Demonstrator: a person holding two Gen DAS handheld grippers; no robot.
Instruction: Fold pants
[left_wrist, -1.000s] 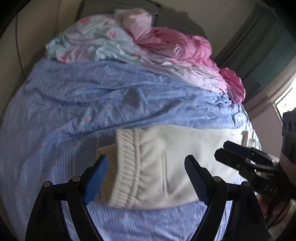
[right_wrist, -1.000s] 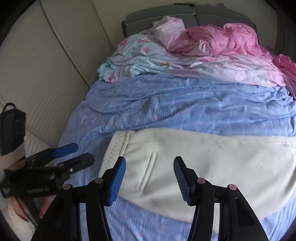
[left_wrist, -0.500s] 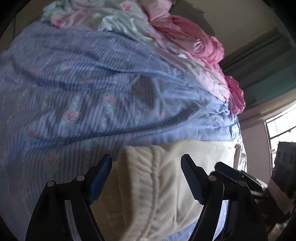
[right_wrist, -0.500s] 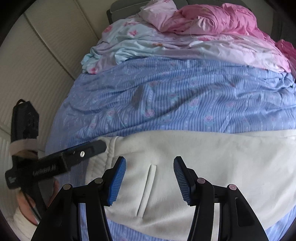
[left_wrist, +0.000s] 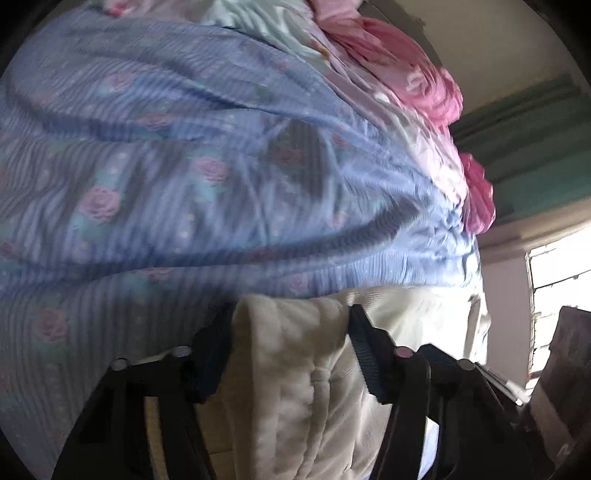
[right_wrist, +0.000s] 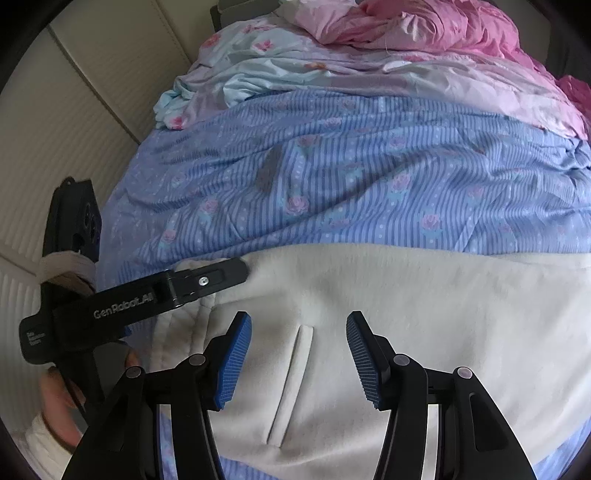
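Cream fleece pants (right_wrist: 369, 314) lie flat on the blue striped rose-print bedsheet (right_wrist: 351, 184) near its front edge; right gripper (right_wrist: 299, 354) open above the slit pocket (right_wrist: 291, 384), left gripper (right_wrist: 207, 282) at the ribbed waistband (right_wrist: 173, 332).

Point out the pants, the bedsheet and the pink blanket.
pants (right_wrist: 406, 314), right wrist view, flat cream fabric above the pocket slit
bedsheet (right_wrist: 369, 177), right wrist view, striped blue middle
pink blanket (right_wrist: 424, 26), right wrist view, bunched top folds
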